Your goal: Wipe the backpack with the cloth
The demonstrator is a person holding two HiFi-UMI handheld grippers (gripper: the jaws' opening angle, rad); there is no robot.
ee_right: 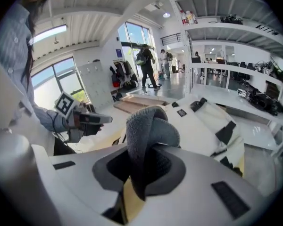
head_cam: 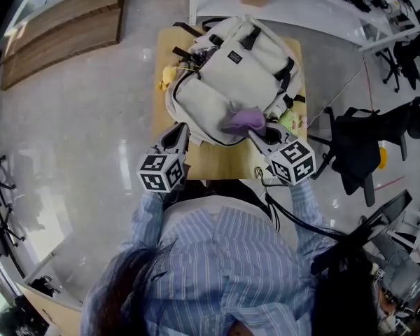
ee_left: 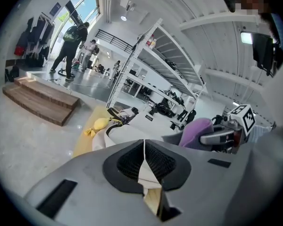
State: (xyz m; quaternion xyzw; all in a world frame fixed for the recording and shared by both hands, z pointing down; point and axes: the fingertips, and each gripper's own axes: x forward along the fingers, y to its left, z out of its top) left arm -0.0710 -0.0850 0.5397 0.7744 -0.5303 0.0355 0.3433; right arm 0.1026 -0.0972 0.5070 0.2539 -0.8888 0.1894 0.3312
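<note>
Head view shows the whole layout: cream backpack [head_cam: 234, 82] lies flat, front up, on a small wooden table [head_cam: 220, 163], covering most of it; a yellow toy [head_cam: 166, 75] sits at its far-left edge and a green item [head_cam: 288, 120] at its right edge; what is inside the backpack cannot be seen; the left gripper view alone shows people standing far off by wooden steps [ee_left: 40, 101]; the cloth [head_cam: 246, 121] reads purple in the head view but grey in the right gripper view; right gripper [head_cam: 257, 138] pinches the cloth, which is bunched up above its jaws and rests on the backpack's near-right part; left gripper [head_cam: 178, 138] has jaws pressed together with nothing between them, tip at the backpack's near-left edge.
</note>
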